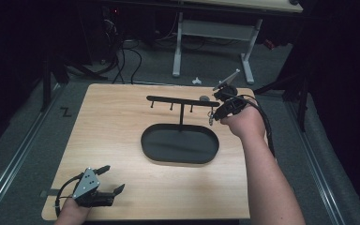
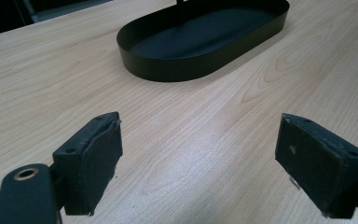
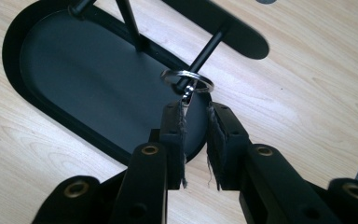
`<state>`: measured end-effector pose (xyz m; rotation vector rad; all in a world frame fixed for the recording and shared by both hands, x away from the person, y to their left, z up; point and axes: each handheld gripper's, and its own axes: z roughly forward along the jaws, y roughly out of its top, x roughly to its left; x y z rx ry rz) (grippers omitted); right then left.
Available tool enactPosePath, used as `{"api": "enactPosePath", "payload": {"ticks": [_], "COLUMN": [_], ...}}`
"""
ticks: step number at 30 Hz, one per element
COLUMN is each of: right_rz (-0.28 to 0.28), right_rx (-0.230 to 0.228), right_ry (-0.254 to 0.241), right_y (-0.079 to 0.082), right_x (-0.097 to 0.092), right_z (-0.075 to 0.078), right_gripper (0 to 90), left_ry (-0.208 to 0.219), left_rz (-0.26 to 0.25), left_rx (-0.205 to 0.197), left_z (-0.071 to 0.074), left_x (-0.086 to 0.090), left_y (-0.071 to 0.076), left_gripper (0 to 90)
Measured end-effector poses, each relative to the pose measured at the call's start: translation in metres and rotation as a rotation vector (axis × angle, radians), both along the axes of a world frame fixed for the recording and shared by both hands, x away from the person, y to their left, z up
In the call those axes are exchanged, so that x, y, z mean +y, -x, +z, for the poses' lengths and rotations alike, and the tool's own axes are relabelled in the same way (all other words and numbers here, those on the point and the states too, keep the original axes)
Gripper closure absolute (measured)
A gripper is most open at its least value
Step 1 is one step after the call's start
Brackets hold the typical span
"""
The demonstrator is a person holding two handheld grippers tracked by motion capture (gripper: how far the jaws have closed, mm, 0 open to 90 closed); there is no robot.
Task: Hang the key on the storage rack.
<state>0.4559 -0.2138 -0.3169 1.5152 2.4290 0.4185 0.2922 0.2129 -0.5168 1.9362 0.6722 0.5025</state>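
A black stand rises from an oval black tray (image 1: 180,145) and carries a crossbar (image 1: 183,100) with short pegs. A silver key ring (image 3: 187,79) sits around the peg (image 3: 204,52) at the bar's right end, and its small clasp (image 3: 188,95) hangs down. My right gripper (image 3: 196,109) is just below the ring, jaws a narrow gap apart, with the clasp at the tip of one pad and nothing pinched between them. In the high view the right gripper (image 1: 215,114) is at the bar's right end. My left gripper (image 1: 113,179) rests wide open near the table's front left corner.
The wooden table (image 1: 112,131) ends close behind the stand and just right of my right hand. Beyond it, on the floor, are a desk frame (image 1: 213,35) and cables (image 1: 122,61). In the left gripper view the tray (image 2: 200,60) lies ahead across bare wood.
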Motion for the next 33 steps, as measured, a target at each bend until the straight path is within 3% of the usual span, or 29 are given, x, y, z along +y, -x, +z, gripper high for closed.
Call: {"api": "enactPosePath", "payload": {"ticks": [10,16,33], "right_rz": [0.019,0.018,-0.047], "right_rx": [0.018,0.029,0.028], "right_ry": [-0.007,-0.018,-0.015], "right_y": [0.003,0.004,0.015], "right_x": [0.005,0.008,-0.004], "right_z": [-0.007,-0.016,-0.05], "right_gripper": [72.3,64.3,43.2], "left_ry": [0.0,-0.002,-0.006], "left_rz": [0.003,-0.002,-0.004], "left_rx": [0.001,0.003,0.007], "left_z": [0.0,0.0,-0.001], "left_x": [0.001,0.0,-0.001], "left_y": [0.0,0.0,0.0], "left_gripper": [15.2,15.2,15.2]}}
